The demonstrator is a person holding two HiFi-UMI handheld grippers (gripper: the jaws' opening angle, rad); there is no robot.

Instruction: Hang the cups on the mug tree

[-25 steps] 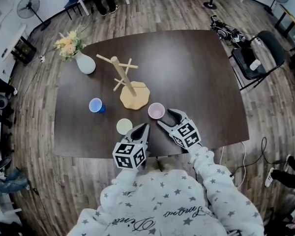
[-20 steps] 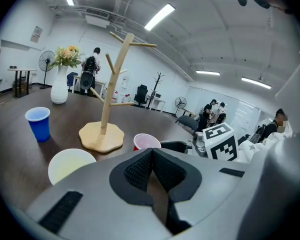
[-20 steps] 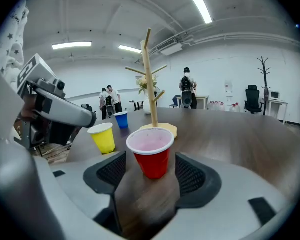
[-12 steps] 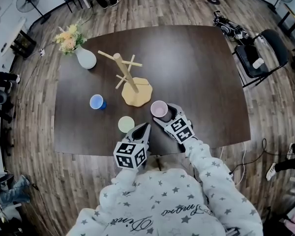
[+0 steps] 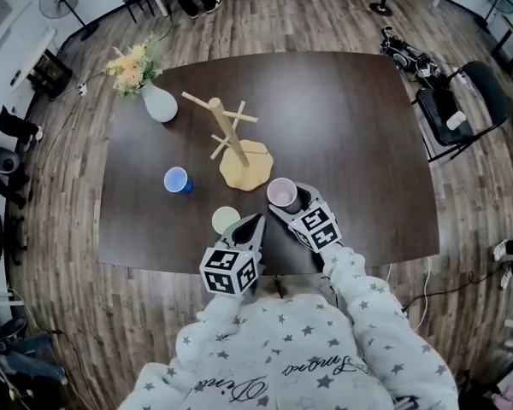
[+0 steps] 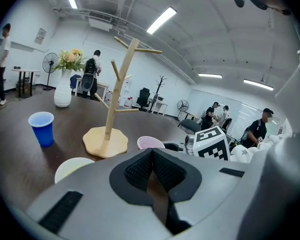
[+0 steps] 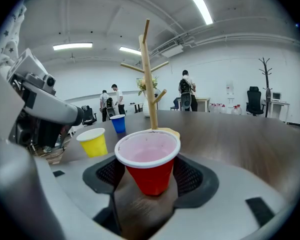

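Note:
A red cup (image 5: 280, 192) with a pale pink inside stands upright on the dark table (image 5: 350, 126). My right gripper (image 5: 289, 198) has the cup (image 7: 149, 166) between its pads; the jaws have just been opening and stand open, a little gap on each side. The wooden mug tree (image 5: 231, 135) stands just beyond it, with bare pegs. A yellow cup (image 5: 226, 219) sits left of the red one, a blue cup (image 5: 177, 180) further left. My left gripper (image 5: 256, 221) is shut and empty near the front edge, its pads meeting (image 6: 152, 154).
A white vase with flowers (image 5: 158, 102) stands at the table's far left corner. A black chair (image 5: 449, 101) is off the right side. The table's front edge runs just under both grippers. People stand far off in the room.
My right gripper has slid up and left until its jaws came round the red cup. The left gripper has stayed where it was.

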